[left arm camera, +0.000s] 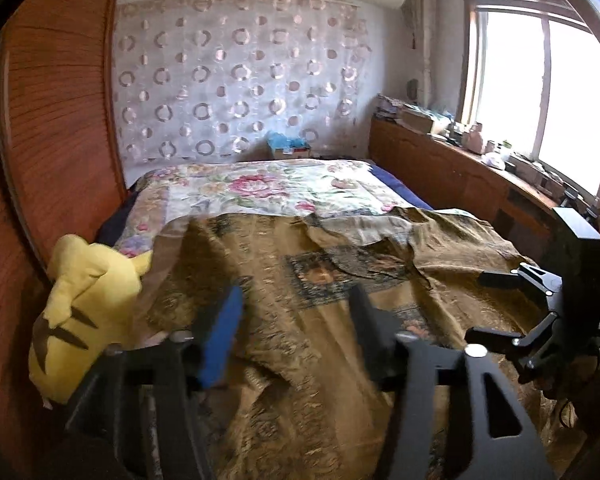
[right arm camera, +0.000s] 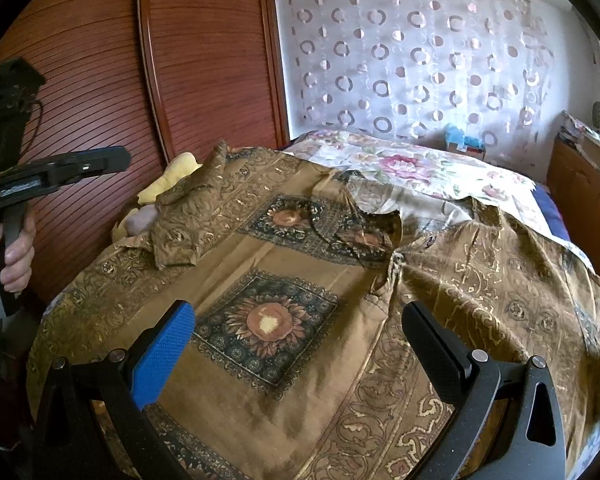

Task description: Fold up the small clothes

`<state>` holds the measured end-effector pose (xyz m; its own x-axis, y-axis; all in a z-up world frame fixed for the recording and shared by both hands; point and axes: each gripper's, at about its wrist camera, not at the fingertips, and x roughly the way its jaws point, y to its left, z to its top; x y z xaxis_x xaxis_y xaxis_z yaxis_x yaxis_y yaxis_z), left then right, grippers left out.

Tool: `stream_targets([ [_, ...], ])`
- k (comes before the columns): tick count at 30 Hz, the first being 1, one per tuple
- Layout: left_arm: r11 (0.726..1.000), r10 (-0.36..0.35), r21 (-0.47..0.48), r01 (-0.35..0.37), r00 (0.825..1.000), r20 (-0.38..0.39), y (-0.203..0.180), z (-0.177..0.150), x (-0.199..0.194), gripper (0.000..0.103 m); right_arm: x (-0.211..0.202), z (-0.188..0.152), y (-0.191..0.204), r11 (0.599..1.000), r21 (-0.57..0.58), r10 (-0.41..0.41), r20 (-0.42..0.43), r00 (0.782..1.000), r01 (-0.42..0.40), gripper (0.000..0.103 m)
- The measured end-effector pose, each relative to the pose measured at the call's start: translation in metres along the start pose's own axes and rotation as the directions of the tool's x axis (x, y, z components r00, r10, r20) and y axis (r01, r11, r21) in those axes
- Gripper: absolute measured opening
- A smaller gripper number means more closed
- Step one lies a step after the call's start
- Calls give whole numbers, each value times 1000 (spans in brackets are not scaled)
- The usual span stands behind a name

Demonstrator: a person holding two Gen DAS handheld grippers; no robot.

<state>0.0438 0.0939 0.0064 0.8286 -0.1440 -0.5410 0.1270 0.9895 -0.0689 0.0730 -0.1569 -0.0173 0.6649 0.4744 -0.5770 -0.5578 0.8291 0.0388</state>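
Right wrist view: brown patterned shirt (right arm camera: 284, 280) lies spread on the bed (right arm camera: 420, 168), left sleeve folded inward. Both grippers, left (left arm camera: 296, 320) and right (right arm camera: 296, 344), hover open and empty; next, pinch the right sleeve's edge cleanly.

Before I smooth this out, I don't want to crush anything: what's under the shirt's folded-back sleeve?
Under the brown patterned shirt's folded sleeve, a yellow plush toy pokes out beside the wooden wardrobe. How far it extends beneath is covered.
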Motion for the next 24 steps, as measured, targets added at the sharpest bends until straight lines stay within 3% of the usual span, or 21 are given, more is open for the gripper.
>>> stream_targets([
  [3,999,28,-14,-28,1000,9,10,-7,-6,76,3,4,1,1000,-7,12,1,1000,-12,102],
  [7,996,87,-37,-86,996,18,24,-17,-14,77,15,15,7,997,-41,62,-8,998,-62,96],
  [14,992,107,-74,-107,994,5,42,-32,-24,77,60,51,23,979,-95,174,-46,984,-178,68],
  [18,988,130,-79,-130,991,-5,50,-38,-29,77,93,74,38,968,-117,215,-65,975,-221,58],
  [24,984,157,-89,-157,988,-13,56,-44,-33,77,135,90,66,936,-143,307,-111,945,-321,58],
])
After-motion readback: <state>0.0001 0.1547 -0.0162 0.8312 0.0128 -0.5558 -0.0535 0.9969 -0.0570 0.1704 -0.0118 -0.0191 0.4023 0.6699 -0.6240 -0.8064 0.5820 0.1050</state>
